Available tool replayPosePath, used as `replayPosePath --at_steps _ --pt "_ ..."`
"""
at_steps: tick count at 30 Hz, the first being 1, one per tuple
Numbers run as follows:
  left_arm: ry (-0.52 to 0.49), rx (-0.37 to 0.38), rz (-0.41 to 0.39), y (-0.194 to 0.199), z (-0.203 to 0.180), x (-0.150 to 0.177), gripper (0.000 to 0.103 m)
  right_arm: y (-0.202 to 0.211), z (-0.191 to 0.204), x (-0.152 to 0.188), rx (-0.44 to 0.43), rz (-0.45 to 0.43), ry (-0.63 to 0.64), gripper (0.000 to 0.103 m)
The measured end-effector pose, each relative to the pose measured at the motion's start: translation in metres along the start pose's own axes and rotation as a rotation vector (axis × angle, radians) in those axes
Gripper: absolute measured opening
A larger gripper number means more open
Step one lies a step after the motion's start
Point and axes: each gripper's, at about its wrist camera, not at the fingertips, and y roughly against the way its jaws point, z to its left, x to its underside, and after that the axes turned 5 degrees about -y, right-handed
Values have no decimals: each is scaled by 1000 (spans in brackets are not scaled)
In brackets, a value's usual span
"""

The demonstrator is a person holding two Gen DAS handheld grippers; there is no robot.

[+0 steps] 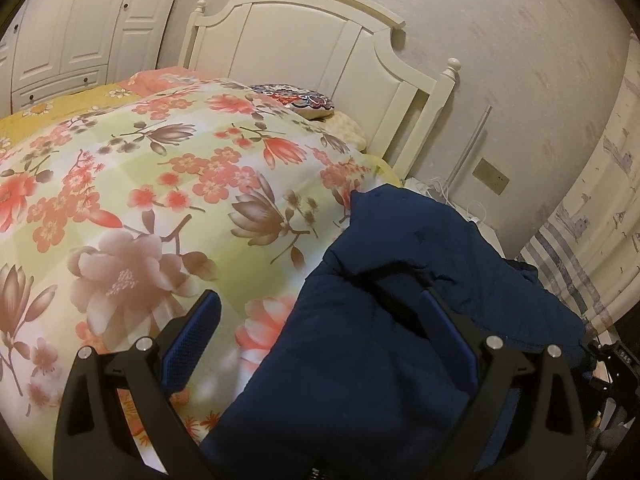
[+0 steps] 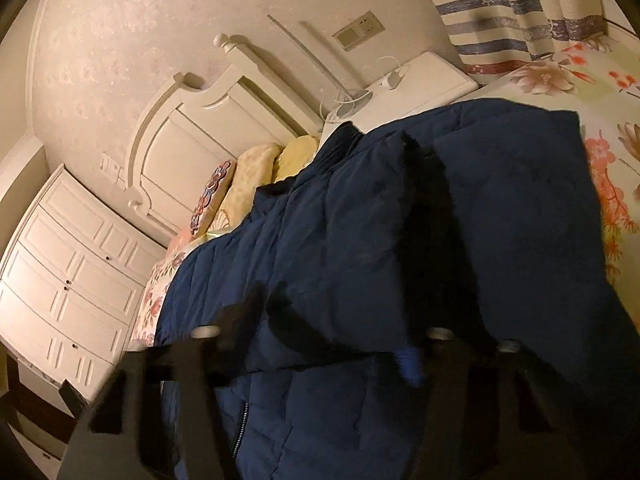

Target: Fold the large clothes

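Your left camera looks down along the bed [image 1: 160, 184] toward the headboard [image 1: 320, 52]; your right, rolled sideways, sits close over the jacket [image 2: 380, 240]; both share these

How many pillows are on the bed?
3: a patterned round pillow leaning nearest the wardrobe side, a cream pillow next to it, and a yellow pillow by the blue jacket. The jacket may hide more.

Navy jacket [image 1: 400, 280] on floral bedspread [image 1: 160, 184]
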Motion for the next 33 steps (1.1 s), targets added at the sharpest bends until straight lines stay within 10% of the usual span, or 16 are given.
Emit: replayPosePath --at_steps 6,11,26,33 --pt "6 1 3 -1 0 0 98 52 17 3 -78 -161 63 30" --pt "8 1 2 -1 1 0 98 41 4 19 72 -85 82 30" --pt "14 4 1 0 2 0 98 53 -6 47 163 -6 57 36" --pt "2 -6 3 1 -1 0 98 103 52 44 302 -294 314 55"
